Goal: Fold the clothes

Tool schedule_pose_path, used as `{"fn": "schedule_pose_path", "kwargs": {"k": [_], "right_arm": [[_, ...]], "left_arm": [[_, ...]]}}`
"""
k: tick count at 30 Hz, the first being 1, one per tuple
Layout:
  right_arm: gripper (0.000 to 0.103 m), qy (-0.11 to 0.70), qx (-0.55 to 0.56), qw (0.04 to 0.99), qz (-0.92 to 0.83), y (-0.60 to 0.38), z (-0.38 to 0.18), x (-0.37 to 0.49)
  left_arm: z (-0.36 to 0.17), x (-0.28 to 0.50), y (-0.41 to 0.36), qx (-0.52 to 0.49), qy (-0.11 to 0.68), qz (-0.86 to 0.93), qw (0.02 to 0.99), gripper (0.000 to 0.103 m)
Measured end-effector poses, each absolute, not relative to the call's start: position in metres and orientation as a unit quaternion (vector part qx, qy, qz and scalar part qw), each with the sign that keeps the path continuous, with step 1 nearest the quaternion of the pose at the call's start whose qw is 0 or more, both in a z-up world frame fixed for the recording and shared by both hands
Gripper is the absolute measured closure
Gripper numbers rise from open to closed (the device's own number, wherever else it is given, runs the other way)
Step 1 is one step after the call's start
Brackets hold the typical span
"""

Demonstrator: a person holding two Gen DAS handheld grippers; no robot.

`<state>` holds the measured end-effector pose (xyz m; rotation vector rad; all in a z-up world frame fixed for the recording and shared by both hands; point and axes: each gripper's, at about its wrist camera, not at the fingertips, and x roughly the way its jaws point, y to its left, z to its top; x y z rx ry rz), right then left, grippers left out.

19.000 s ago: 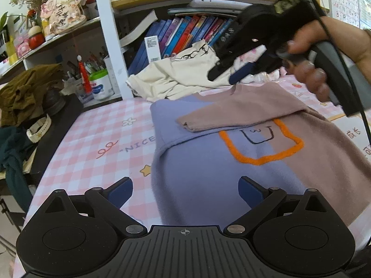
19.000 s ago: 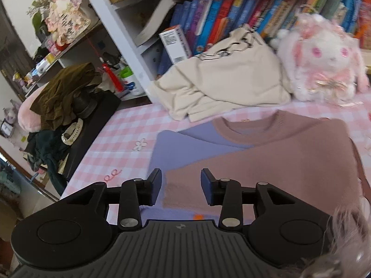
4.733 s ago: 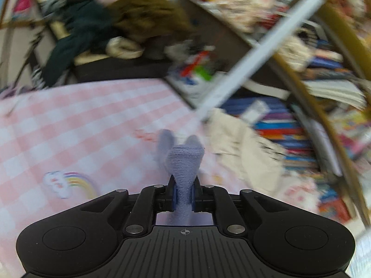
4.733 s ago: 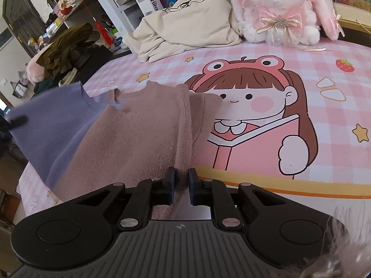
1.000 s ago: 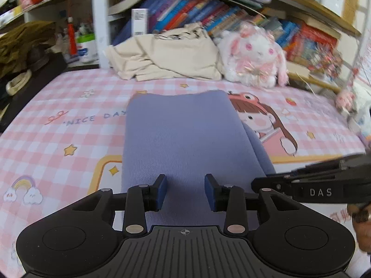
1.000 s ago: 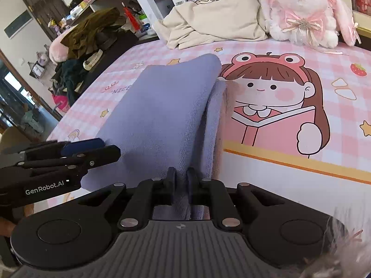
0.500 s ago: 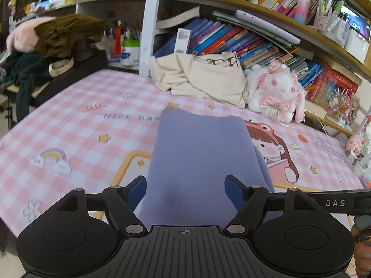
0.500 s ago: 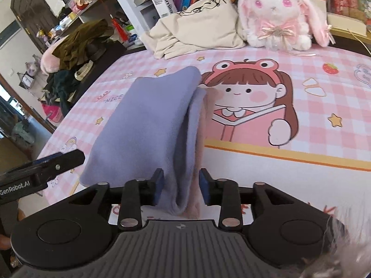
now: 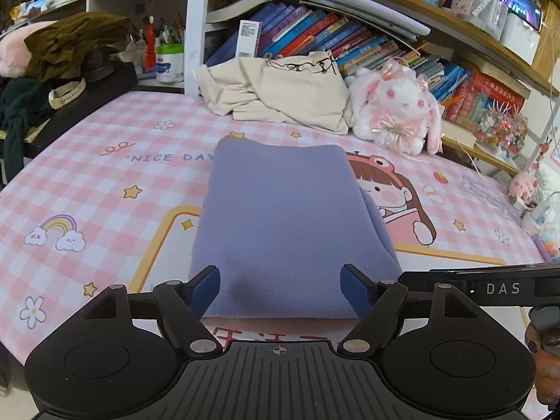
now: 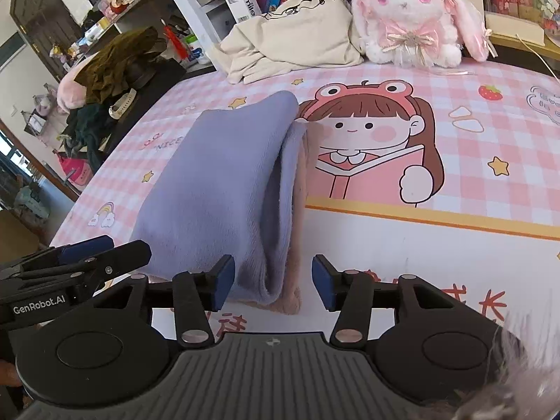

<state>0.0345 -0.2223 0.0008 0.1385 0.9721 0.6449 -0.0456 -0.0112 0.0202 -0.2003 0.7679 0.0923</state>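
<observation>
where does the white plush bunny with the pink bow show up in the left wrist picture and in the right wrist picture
Left wrist view: the plush bunny sits upper right of centre, at the far edge of the pink checked mat, beyond the folded purple sweater.
Right wrist view: the plush bunny is at the top, right of centre.
Shared landmark: the cream garment lies heaped just left of the bunny in both views.

A white plush rabbit (image 9: 395, 105) with pink bows sits at the back of the pink checked desk (image 9: 105, 175), against a row of books (image 9: 315, 40). Just left of the rabbit lies a cream cloth heap (image 9: 280, 92); further left, an olive garment (image 9: 73, 43).
</observation>
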Motion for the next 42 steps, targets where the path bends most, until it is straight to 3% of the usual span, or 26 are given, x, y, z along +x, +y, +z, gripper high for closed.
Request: {"fn": "schedule_pose_path", "kwargs": {"k": [5,10,18,28,31,36,39,42], "right_arm": [[0.050,0.462,0.065,0.836,0.290,-0.217,-0.001,0.034],[0.027,0.473,0.075,0.836,0.267,-0.209,-0.003,0.040],[0.026,0.516,0.133,0.817,0.219,-0.202,-0.021,0.063],[0.038,0.526,0.209,0.803,0.186,-0.190,-0.032,0.089],[0.052,0.521,0.217,0.805,0.182,-0.186,-0.034,0.085],[0.076,0.481,0.176,0.841,0.175,-0.173,-0.019,0.068],[0.078,0.441,0.110,0.873,0.179,-0.159,-0.002,0.045],[0.077,0.452,0.119,0.868,0.167,-0.163,-0.007,0.040]], "left_arm": [[0.016,-0.041,0.001,-0.105,0.377,0.043,0.919,0.025],[0.008,-0.027,0.029,-0.139,0.394,0.053,0.907,0.022],[-0.022,0.001,0.092,-0.305,0.438,0.009,0.845,0.022],[-0.041,0.039,0.116,-0.319,0.471,-0.054,0.821,0.023],[-0.042,0.047,0.117,-0.315,0.477,-0.073,0.818,0.025],[-0.032,0.048,0.103,-0.255,0.476,-0.097,0.836,0.046],[-0.015,0.041,0.079,-0.160,0.458,-0.110,0.867,0.051],[-0.016,0.043,0.080,-0.159,0.467,-0.124,0.861,0.048]]}}
